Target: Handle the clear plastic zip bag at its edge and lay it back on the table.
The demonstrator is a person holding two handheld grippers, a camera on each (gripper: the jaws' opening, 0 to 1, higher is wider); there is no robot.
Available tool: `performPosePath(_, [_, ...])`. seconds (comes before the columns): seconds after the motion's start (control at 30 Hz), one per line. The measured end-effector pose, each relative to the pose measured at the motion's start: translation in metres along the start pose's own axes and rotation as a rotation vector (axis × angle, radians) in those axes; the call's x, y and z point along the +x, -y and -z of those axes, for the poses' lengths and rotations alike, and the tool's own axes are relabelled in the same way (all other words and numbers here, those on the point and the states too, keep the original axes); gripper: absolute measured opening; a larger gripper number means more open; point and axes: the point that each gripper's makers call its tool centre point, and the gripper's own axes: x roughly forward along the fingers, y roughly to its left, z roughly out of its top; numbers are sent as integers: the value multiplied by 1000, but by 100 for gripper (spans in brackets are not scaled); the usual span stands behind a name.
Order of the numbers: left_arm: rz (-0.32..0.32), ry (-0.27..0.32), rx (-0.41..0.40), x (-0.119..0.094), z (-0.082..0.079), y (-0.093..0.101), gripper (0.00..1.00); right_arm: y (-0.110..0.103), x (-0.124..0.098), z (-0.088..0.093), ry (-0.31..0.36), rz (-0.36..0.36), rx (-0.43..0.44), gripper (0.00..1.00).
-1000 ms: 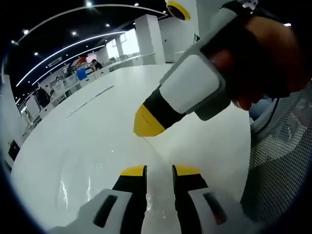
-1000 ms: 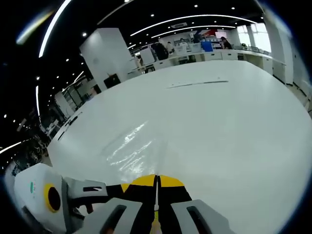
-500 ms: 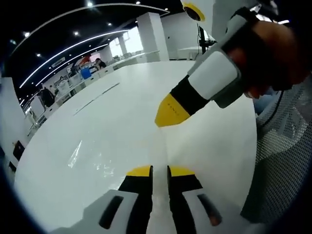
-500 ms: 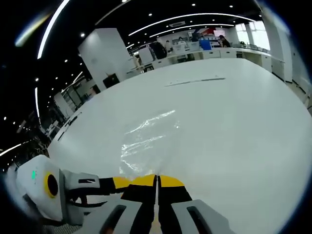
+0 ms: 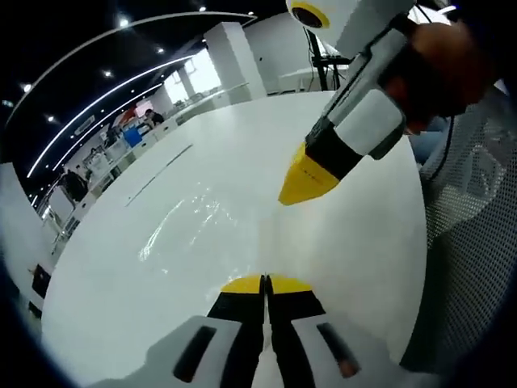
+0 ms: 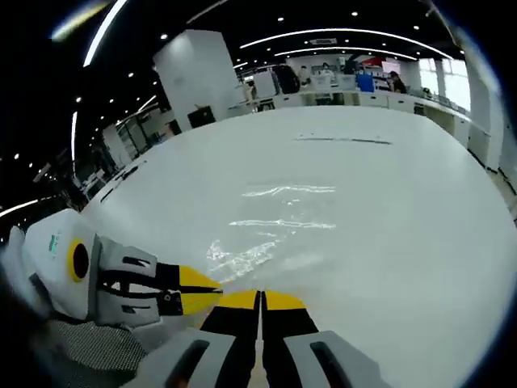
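The clear zip bag (image 5: 187, 220) shows only as faint glints over the white table (image 5: 121, 307). In the left gripper view my left gripper (image 5: 265, 283) has its jaws pressed together on the bag's near edge. My right gripper (image 5: 288, 195) reaches in from the upper right, its yellow tips together at the same edge, a little farther along. In the right gripper view the bag (image 6: 271, 230) spreads away from my right gripper (image 6: 260, 297), which is shut on its edge. My left gripper (image 6: 212, 289) comes in from the left, close beside it.
A grey mesh chair back (image 5: 468, 234) stands at the table's near side and also shows as chair mesh (image 6: 93, 352). A hand (image 5: 440, 69) holds the right gripper. A thin dark line (image 6: 343, 140) crosses the far tabletop. Desks and people lie beyond the table.
My left gripper's jaws have gone from open to shut on the bag's edge. The bag's glints have spread farther out over the table. The right gripper stayed shut and shifted a little.
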Motion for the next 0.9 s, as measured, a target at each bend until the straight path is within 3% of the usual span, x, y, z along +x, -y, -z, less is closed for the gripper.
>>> performPosePath(0.17, [9, -12, 31, -1, 1, 0, 0, -14, -4, -10, 22, -60, -225, 8])
performPosePath(0.27, [19, -20, 64, -2, 1, 2, 0, -21, -5, -17, 33, -75, -401, 13])
performPosePath(0.33, [27, -28, 96, -4, 1, 4, 0, -23, 1, -15, 4, -109, -530, 15])
performPosePath(0.47, [41, -38, 135, -6, 1, 6, 0, -22, 5, -14, -5, -113, -623, 17])
performPosePath(0.7, [60, -50, 219, -13, -2, 9, 0, -16, 9, 0, -95, -155, -791, 16])
performPosePath(0.9, [83, -63, 262, -17, -5, 11, 0, -16, 9, 8, -136, -178, -884, 15])
